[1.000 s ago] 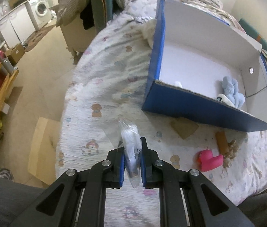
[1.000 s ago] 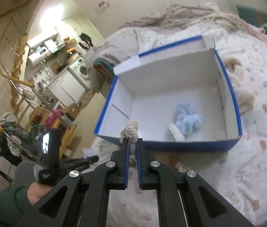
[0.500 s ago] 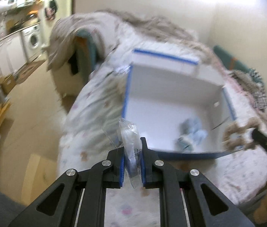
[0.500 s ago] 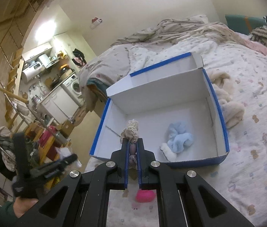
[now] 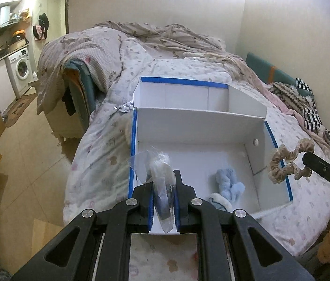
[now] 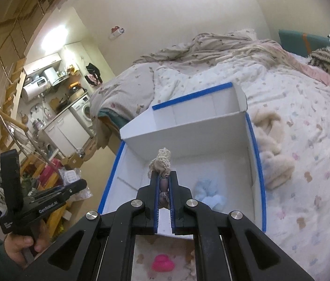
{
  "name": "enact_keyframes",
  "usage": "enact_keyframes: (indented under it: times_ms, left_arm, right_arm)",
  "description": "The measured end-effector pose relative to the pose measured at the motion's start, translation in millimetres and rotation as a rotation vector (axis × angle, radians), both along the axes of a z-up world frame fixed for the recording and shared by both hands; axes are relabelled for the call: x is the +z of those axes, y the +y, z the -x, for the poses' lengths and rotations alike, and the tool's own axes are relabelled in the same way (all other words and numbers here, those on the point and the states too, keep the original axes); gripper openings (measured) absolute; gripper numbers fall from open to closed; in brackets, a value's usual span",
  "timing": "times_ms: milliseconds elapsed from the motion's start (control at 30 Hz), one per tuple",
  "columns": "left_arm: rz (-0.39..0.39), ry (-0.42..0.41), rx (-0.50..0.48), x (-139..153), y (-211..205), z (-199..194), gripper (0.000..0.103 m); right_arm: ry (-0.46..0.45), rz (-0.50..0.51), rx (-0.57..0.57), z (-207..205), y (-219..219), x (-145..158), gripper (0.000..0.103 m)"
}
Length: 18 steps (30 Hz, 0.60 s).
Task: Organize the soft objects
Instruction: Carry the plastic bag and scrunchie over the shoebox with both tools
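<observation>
Above the box on the bed, the left tongs clench a plastic packet; the right tongs clench a beige scrunchie.

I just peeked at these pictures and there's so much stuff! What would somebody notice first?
Probably the big white box with blue edges lying open on the bed, with a fluffy blue toy inside near its front wall. Next, what the two tools carry over it: the left gripper pinches a clear plastic bag, and the right gripper pinches a beige scrunchie.
</observation>
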<state>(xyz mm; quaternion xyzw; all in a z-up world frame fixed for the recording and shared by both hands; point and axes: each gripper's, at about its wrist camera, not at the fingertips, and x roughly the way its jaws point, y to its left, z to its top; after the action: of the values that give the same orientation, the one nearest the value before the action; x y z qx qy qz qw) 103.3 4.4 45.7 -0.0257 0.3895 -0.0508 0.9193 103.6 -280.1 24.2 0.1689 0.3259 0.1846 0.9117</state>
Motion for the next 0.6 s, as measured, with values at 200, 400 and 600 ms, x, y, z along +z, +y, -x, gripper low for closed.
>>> enact_keyframes:
  times_ms: [200, 400, 600]
  left_arm:
    - [-0.032, 0.003, -0.017, -8, -11, -23, 0.012]
    - [-0.041, 0.018, -0.034, -24, -25, -47, 0.012]
    - [-0.078, 0.023, -0.03, -45, -31, -61, 0.012]
  right_arm:
    - [0.006, 0.037, 0.001, -25, 0, 0, 0.009]
    - [0.061, 0.071, -0.009, -47, 1, -14, 0.009]
    - [0.11, 0.109, -0.015, -61, 6, -29, 0.009]
